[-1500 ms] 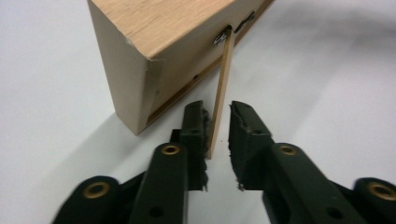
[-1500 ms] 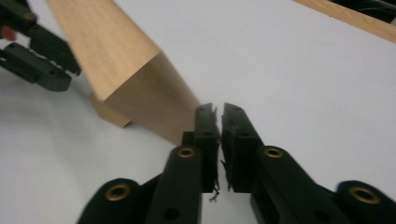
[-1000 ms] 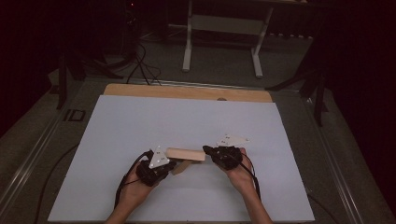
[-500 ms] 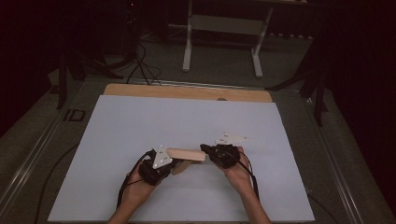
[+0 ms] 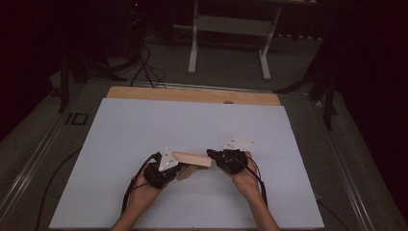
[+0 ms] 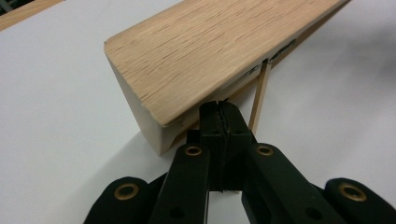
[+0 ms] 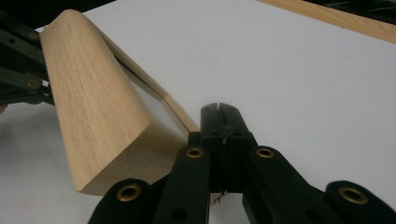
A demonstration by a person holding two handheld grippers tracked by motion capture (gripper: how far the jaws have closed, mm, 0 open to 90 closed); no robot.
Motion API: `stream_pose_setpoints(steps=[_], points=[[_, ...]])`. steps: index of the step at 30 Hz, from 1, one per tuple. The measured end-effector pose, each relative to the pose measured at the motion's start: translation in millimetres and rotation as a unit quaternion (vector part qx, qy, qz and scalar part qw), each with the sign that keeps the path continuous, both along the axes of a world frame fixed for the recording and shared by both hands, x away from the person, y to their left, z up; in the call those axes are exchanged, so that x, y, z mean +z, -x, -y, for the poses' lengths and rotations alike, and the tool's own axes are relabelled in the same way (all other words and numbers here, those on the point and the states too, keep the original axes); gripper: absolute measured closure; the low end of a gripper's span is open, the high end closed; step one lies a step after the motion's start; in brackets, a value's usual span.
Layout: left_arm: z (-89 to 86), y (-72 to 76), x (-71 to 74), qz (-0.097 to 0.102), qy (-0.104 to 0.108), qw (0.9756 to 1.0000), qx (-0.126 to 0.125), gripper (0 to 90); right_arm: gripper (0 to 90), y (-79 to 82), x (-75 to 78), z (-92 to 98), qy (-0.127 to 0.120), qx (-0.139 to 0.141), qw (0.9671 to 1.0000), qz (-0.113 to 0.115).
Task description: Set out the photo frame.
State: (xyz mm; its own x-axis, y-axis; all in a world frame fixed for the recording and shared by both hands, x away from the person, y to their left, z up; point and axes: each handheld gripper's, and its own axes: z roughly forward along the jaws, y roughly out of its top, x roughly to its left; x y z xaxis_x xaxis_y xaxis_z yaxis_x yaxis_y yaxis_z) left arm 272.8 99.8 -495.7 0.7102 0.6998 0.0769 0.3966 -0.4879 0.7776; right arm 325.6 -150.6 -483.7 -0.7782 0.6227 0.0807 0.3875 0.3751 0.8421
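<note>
A light oak block (image 5: 191, 158) with a rounded top lies between my two grippers on the white sheet (image 5: 144, 125). A thin wooden strip (image 6: 260, 93) runs under the block's edge, the thin strip (image 7: 180, 114) also showing below its right end. My left gripper (image 5: 181, 167) is shut, and its tips (image 6: 218, 109) touch just beneath the near end of the block (image 6: 210, 51) with nothing seen between them. The right gripper (image 5: 210, 153) is shut too. Its tips (image 7: 219, 112) sit beside the end of the block (image 7: 98, 102), next to the strip. A hand holds each gripper.
A bare wooden board edge (image 5: 192, 95) borders the far side of the sheet. Beyond the table stand a white desk frame (image 5: 226, 29) and dark cables (image 5: 144, 62) on the floor. Metal rails (image 5: 43, 139) run along the table's sides.
</note>
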Motion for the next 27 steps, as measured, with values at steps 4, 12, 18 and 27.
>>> stream_pose_setpoints(steps=[4,12,18,27], points=[[0.9,0.9,2.2,0.002,0.001,1.0,0.0,89.5,89.8,1.3,0.0,0.3,0.002,0.001,1.0,0.004],[4.8,4.1,8.8,0.006,0.008,0.9999,-0.004,89.5,89.8,2.5,0.3,0.4,0.006,0.004,1.0,0.006],[8.7,5.7,12.1,0.003,0.015,0.9999,-0.008,89.5,89.8,2.9,0.5,0.1,0.008,0.004,0.9999,0.007],[18.6,8.1,15.4,0.006,0.015,0.9996,-0.022,89.5,89.8,3.4,0.9,0.1,0.011,0.005,0.9999,0.008]])
